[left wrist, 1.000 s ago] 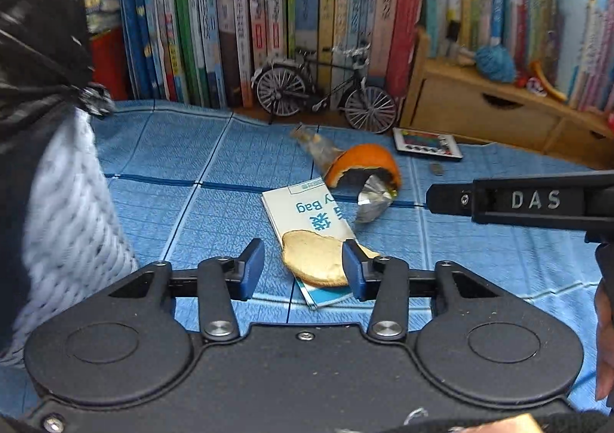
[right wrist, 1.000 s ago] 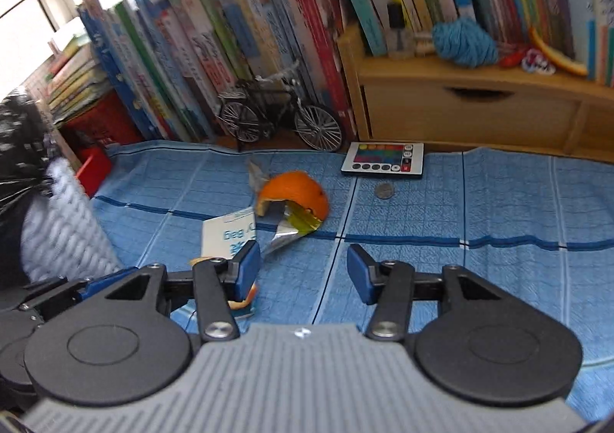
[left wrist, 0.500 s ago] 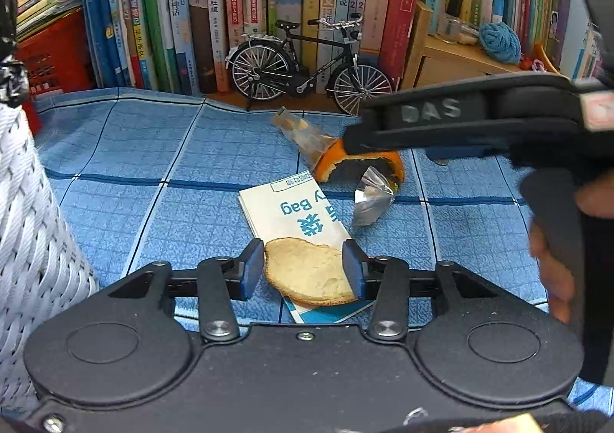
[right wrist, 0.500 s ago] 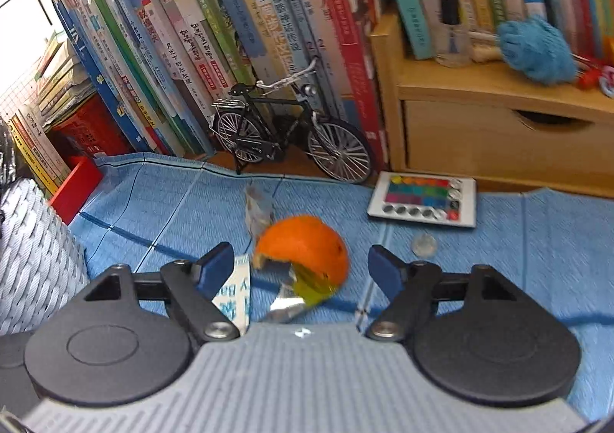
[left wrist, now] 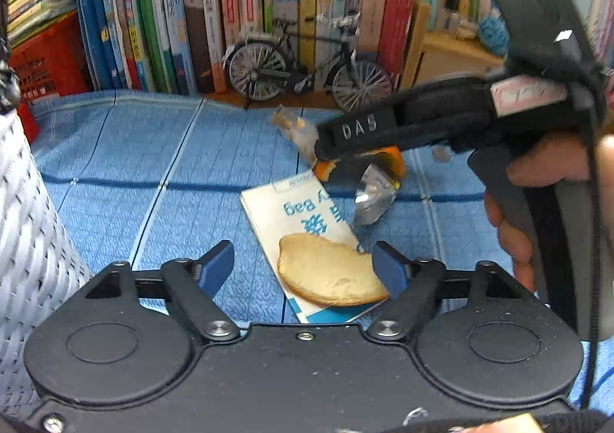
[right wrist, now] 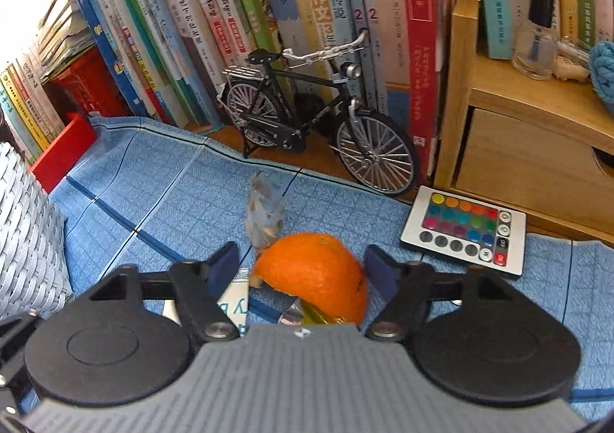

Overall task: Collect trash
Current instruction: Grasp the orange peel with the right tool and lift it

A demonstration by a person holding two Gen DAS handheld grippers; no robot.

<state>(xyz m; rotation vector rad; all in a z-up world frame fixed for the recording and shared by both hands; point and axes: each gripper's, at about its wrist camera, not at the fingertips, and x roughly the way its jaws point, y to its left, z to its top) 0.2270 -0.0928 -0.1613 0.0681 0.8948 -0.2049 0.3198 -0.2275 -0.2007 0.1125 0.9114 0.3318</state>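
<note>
A pale round crust-like piece (left wrist: 326, 271) lies on a white and blue paper bag (left wrist: 299, 214). It sits between the jaws of my left gripper (left wrist: 303, 268), which are opening; only the right pad is near it. Half an orange peel (right wrist: 314, 271) sits dome-up between the closing jaws of my right gripper (right wrist: 303, 266), with small gaps at both pads. Under the peel's front edge pokes a crumpled foil wrapper (left wrist: 374, 199). A clear wrapper (right wrist: 264, 218) lies just behind the peel. In the left wrist view the right gripper's finger (left wrist: 360, 129) hides most of the peel.
A white woven basket (right wrist: 27, 241) stands at the left on the blue cloth. A model bicycle (right wrist: 314, 126) stands before a row of books. A remote control (right wrist: 464, 233) and a coin (left wrist: 441, 153) lie right of the peel, by a wooden drawer box (right wrist: 537, 156).
My left jaws have spread apart from the pale piece. The right gripper has moved forward and down over the orange peel, first widening, then narrowing around it.
</note>
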